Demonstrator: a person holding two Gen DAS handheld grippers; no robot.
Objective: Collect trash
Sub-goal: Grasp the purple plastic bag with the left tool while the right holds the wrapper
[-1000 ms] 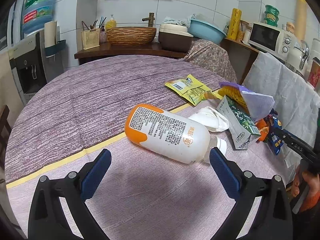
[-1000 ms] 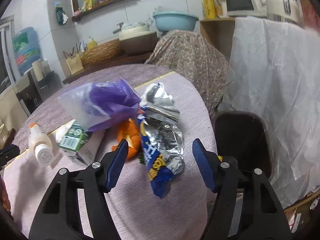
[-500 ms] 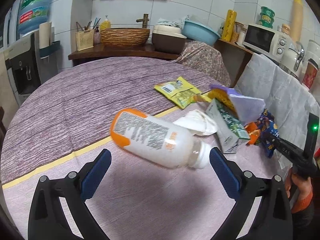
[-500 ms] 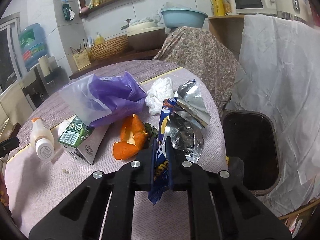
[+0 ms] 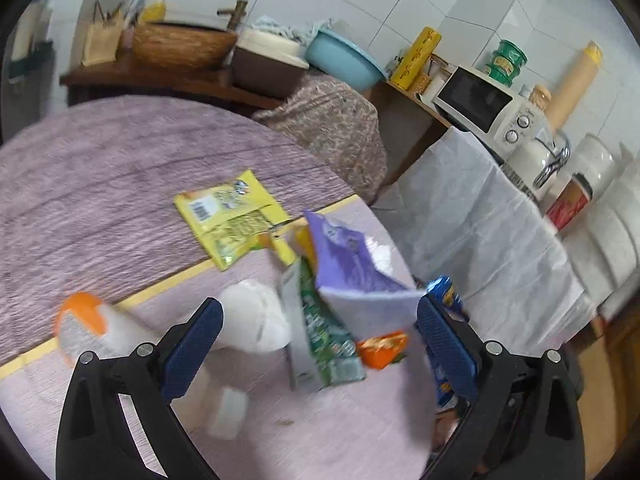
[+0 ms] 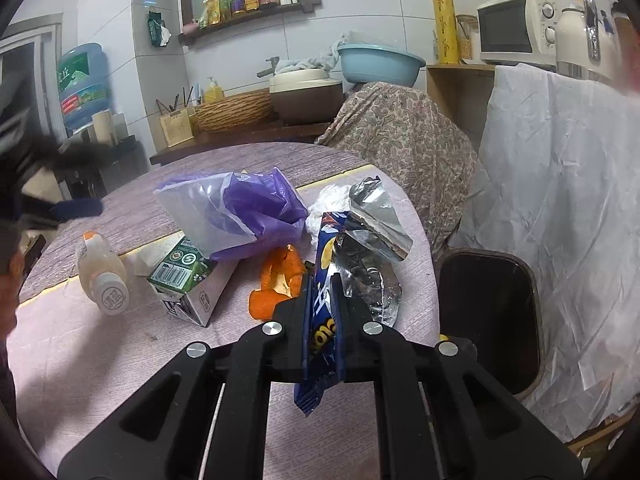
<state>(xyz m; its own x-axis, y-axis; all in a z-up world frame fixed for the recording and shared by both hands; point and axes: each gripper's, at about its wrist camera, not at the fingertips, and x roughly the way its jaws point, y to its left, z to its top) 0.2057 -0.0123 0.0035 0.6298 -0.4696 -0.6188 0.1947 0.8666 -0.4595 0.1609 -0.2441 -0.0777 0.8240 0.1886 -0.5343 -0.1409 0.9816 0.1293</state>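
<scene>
Right wrist view shows the right gripper (image 6: 323,312) clamped on the blue snack bag (image 6: 326,280), which stands upright above the table (image 6: 100,364); the dark bin (image 6: 490,320) lies just to its right, below the table edge.

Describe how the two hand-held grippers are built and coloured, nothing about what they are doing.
Both match. The left hand-held gripper has matte black plastic linkage arms with triangular cut-outs, round silver pivot screws, and two fingers faced with textured dark blue pads. The right hand-held gripper shows the same black arms and silver screws. No cables or markings are visible.
</scene>
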